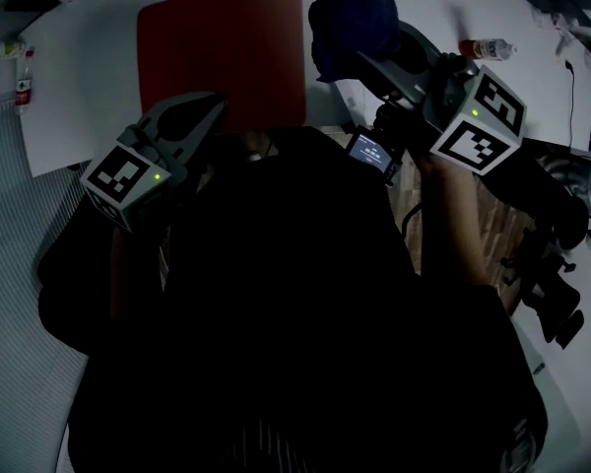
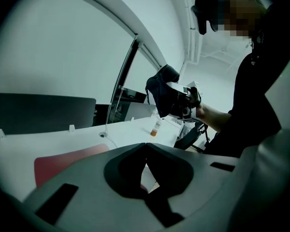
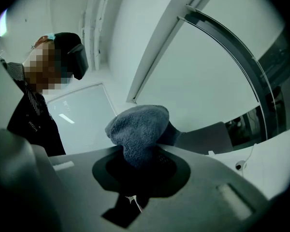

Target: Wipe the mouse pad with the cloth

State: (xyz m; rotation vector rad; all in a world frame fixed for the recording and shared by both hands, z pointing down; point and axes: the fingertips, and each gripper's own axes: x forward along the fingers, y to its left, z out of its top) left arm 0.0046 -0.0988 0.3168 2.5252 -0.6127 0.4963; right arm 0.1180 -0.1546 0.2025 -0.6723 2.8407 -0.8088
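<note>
A red mouse pad (image 1: 222, 52) lies flat on the white table (image 1: 89, 116); in the left gripper view the mouse pad (image 2: 63, 163) shows just beyond the jaws. My right gripper (image 1: 366, 59) is held up in the air to the right of the pad, shut on a bunched dark blue cloth (image 1: 350, 18). The cloth (image 3: 137, 127) bulges out above my right gripper (image 3: 137, 154) in its own view, and the left gripper view also catches the cloth (image 2: 159, 88). My left gripper (image 1: 205, 114) hovers by the pad's near left corner; the jaws of my left gripper (image 2: 145, 146) meet with nothing between them.
A small bottle (image 1: 488, 49) lies on the table at the far right, and the same bottle (image 2: 155, 127) shows in the left gripper view. Another bottle (image 1: 23, 82) is at the far left. Dark gear and cables (image 1: 561, 225) crowd the right side. A dark monitor (image 2: 38, 112) stands behind the table.
</note>
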